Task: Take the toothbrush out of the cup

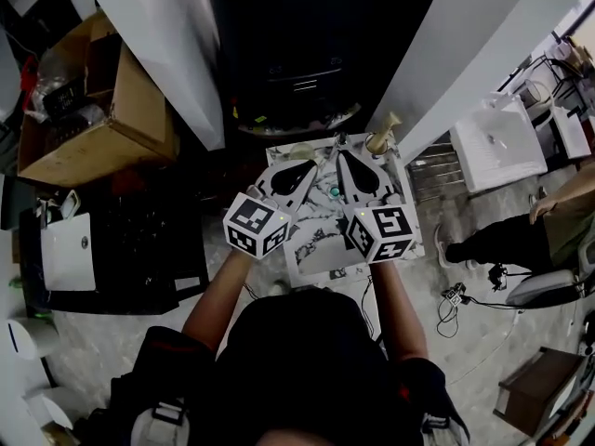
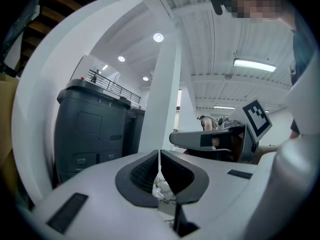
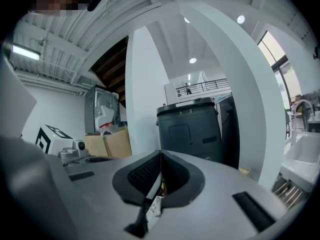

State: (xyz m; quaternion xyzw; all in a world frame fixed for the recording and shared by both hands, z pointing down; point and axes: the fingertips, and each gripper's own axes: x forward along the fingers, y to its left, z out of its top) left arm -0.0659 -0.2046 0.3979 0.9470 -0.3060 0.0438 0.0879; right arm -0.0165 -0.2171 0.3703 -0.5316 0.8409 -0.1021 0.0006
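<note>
Left tongs (image 2: 160, 155): grey body with black ribbed pads pressed together, nothing between them.
Right tongs (image 3: 160, 156): same build, also closed and empty, just beside the left pair.
Toothbrush (image 1: 391, 120): a pale slim handle, as I read it, leaning out of the tan round cup (image 1: 375, 143) at the far right corner.
Table (image 1: 321, 254): small white-grey marbled top under both tips.
Plan: I'd open the right pair first, then pinch the handle above the rim. The left pair steadies the cup while I lift along the lean.
</note>
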